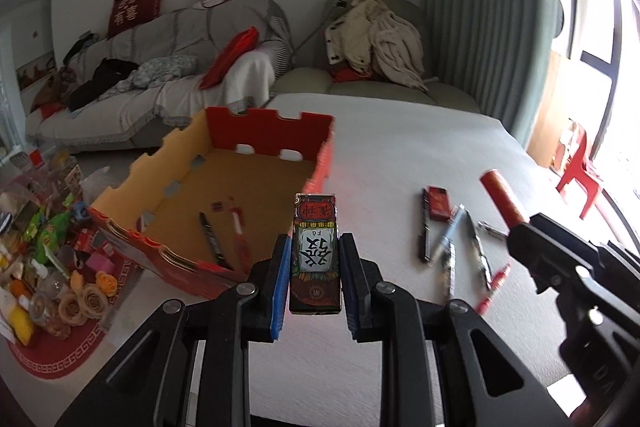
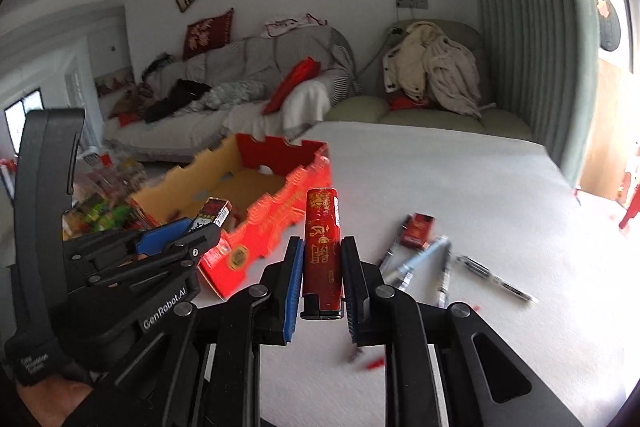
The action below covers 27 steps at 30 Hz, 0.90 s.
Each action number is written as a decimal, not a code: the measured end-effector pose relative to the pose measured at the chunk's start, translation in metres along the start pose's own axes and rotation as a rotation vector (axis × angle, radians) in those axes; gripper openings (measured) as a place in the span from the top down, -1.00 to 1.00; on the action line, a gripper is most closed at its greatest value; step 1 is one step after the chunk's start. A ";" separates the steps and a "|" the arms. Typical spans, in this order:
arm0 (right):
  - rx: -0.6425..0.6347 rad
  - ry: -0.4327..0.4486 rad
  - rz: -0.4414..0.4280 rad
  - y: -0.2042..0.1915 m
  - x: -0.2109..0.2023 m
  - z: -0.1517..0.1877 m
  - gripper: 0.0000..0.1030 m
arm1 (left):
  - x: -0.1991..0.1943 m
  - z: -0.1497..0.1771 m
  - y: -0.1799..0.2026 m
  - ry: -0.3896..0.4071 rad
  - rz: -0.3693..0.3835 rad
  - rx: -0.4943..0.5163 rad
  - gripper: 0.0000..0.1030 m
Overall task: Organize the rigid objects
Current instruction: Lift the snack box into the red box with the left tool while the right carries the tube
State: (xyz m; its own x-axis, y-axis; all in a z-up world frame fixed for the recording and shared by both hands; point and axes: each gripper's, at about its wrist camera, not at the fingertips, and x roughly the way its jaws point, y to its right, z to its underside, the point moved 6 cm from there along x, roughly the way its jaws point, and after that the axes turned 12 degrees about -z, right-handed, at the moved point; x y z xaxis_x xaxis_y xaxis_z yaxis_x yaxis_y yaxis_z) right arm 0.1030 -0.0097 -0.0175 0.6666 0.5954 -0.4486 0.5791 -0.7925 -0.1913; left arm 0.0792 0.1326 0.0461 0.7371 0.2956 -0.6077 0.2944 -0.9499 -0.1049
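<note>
So we've got one lighter in each gripper right now, both lifted clear of the white table (image 1: 400,155) and angled toward the red cardboard box (image 1: 248,131), which is our landmark for everything here.

The left gripper (image 1: 315,267) has its jaws nearly closed, blue pads squeezing the sides of a dark lighter (image 1: 315,251) with a big white label and black characters on it. It sits upright between the pads, just to the right of the box's near corner. We'd guess it's pinched by its flat sides so it can't twist on the way over.

The right gripper (image 2: 322,267) is also almost closed, clamped on a red lighter (image 2: 322,247) with gold lettering, its black bottom end toward the camera. It's further right of the box, roughly over the leftover pile.

The box is open-topped with tan inner walls, and already has a couple of pens (image 1: 212,239) lying on its floor, so it looks like the drop-off spot.

Still on the table to the right of the box: a small red pack (image 2: 418,230) and a loose bunch of pens (image 2: 424,263), some dark, one pale blue, one clear. Those look like what's left to sort.

Both lighters look hard, slick and narrow, so a firm side pinch makes sense to us.
</note>
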 end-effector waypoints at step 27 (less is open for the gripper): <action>-0.089 -0.075 -0.182 -0.068 0.132 -0.061 0.61 | 0.096 -0.046 -0.119 -0.109 -0.128 -0.155 0.51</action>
State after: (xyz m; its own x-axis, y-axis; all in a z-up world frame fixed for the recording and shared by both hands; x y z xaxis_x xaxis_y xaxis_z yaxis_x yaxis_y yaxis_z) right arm 0.1799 0.1311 -0.0104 0.5125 0.7134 -0.4780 0.7280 -0.6561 -0.1987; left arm 0.1429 0.2790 0.0361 0.6199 0.3918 -0.6798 0.4774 -0.8759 -0.0694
